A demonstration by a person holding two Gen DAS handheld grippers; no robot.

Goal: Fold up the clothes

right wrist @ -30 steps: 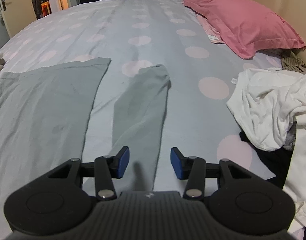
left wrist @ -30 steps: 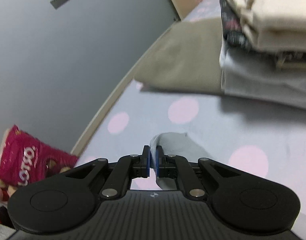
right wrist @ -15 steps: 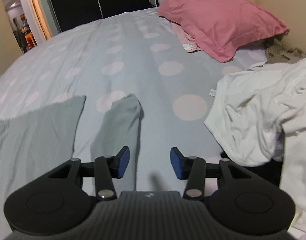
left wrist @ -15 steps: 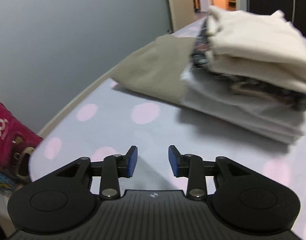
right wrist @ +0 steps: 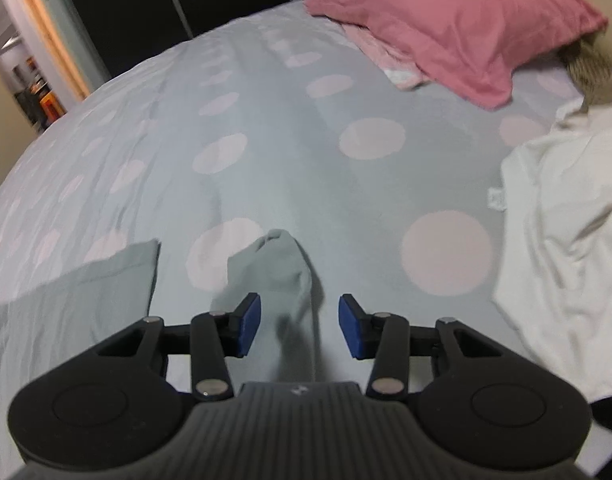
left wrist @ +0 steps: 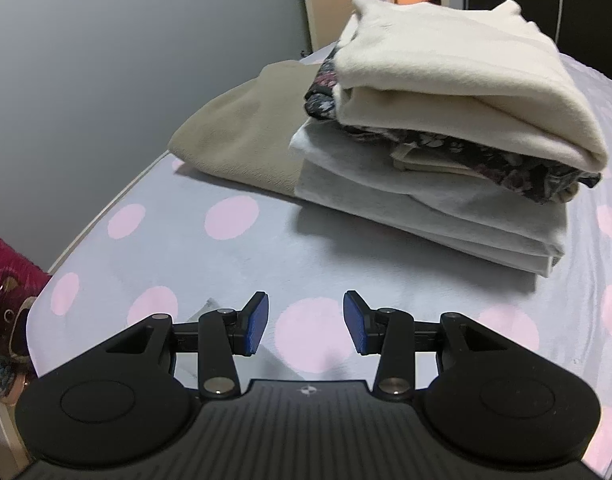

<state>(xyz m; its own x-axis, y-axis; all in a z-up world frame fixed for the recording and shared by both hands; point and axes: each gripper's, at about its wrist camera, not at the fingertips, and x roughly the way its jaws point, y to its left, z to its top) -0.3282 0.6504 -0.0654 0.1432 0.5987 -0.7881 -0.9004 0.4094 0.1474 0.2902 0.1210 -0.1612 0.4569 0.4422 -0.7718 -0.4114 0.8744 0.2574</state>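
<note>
With both my claws spread and gripping nothing, my right gripper [right wrist: 299, 327] straddles the pale green garment's [right wrist: 274, 276] sleeve, well clear of the pink pillow [right wrist: 446, 24], my left gripper [left wrist: 305, 323] nearer the folded stack [left wrist: 446, 120]; I'd pinch the cuff squarely, keeping any fold flat.

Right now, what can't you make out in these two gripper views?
- Grey garment, right wrist view: near end hidden under the right gripper.
- White clothes pile: cut by the right edge, blurred.
- Folded stack, left wrist view: lower layers overlapped, count unclear.
- Pink bag: cut by the left edge.
</note>
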